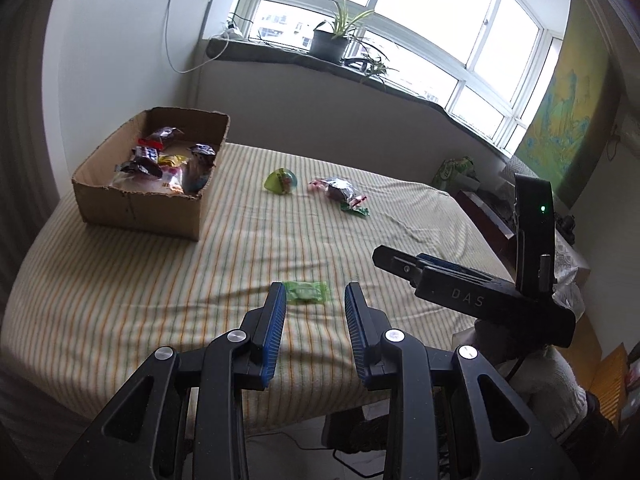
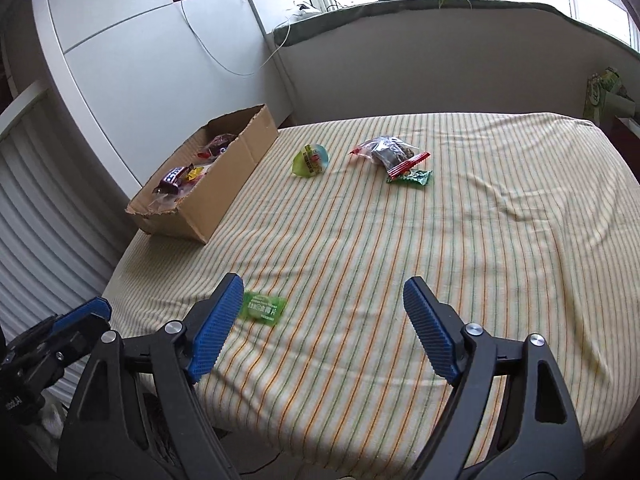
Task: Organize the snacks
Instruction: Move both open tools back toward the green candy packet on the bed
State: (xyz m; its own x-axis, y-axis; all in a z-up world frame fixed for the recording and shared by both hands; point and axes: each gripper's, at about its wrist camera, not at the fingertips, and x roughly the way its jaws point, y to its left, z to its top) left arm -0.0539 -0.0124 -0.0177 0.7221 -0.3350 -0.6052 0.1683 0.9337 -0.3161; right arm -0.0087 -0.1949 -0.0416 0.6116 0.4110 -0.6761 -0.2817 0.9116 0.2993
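A cardboard box (image 1: 140, 208) (image 2: 224, 188) with several wrapped snacks stands at the table's far left. A small green candy packet (image 1: 307, 291) (image 2: 263, 307) lies near the front edge. My left gripper (image 1: 316, 294) is open, hovering just before that packet, which shows between its fingertips. My right gripper (image 2: 323, 292) is open wide and empty; the packet lies by its left fingertip (image 2: 230, 292). A green jelly cup (image 1: 281, 181) (image 2: 311, 160), a clear zip bag of dark snacks (image 1: 339, 191) (image 2: 390, 152) and a green packet (image 1: 355, 210) (image 2: 410, 178) lie further back.
The table has a striped yellow cloth (image 2: 400, 260). A white wall and cabinet (image 2: 140, 40) stand behind the box. A windowsill with potted plants (image 1: 332, 40) runs along the back. The right gripper body (image 1: 480, 292) shows at the right of the left wrist view.
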